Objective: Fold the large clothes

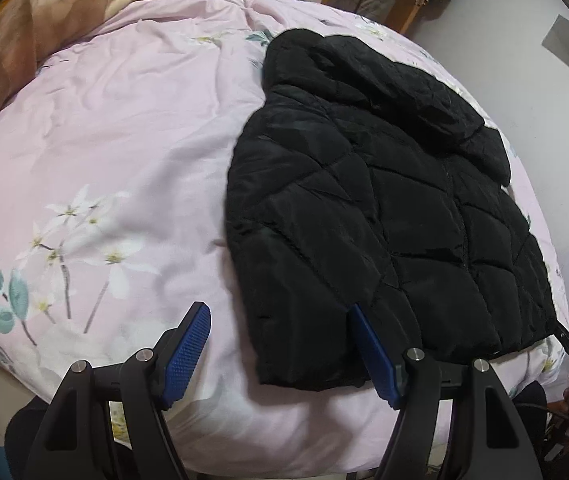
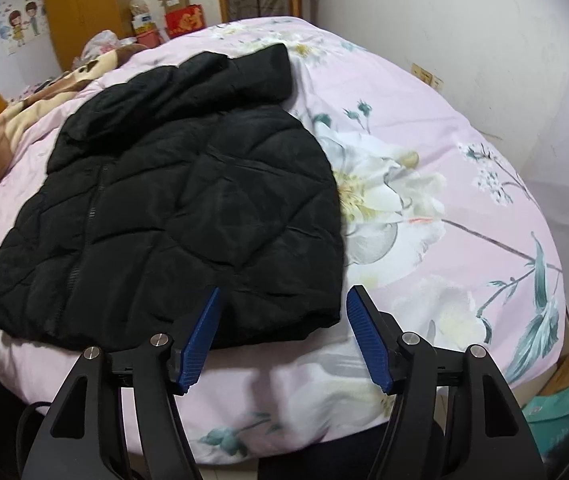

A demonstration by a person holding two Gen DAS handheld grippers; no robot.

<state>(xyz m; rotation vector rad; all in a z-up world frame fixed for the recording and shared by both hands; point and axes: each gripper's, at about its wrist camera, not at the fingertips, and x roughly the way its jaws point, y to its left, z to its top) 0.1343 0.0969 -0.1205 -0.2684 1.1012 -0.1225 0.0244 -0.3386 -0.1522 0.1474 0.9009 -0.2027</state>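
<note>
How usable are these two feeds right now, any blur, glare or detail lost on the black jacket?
Left wrist view: strong fisheye bending, dark corners, no glare; the black jacket shows faint quilting, its folds mostly swallowed. Right wrist view: same distortion; the jacket reads slightly clearer, and the duvet edge nearest the camera is softly blurred.

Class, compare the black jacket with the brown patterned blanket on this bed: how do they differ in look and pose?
The black jacket is plain, quilted and laid flat near the bed's front edge; the brown patterned blanket is tan-and-cream and bunched up at the far side. The jacket lies before both open grippers; the blanket lies well beyond them. Both rest on the pink floral cover.
</note>
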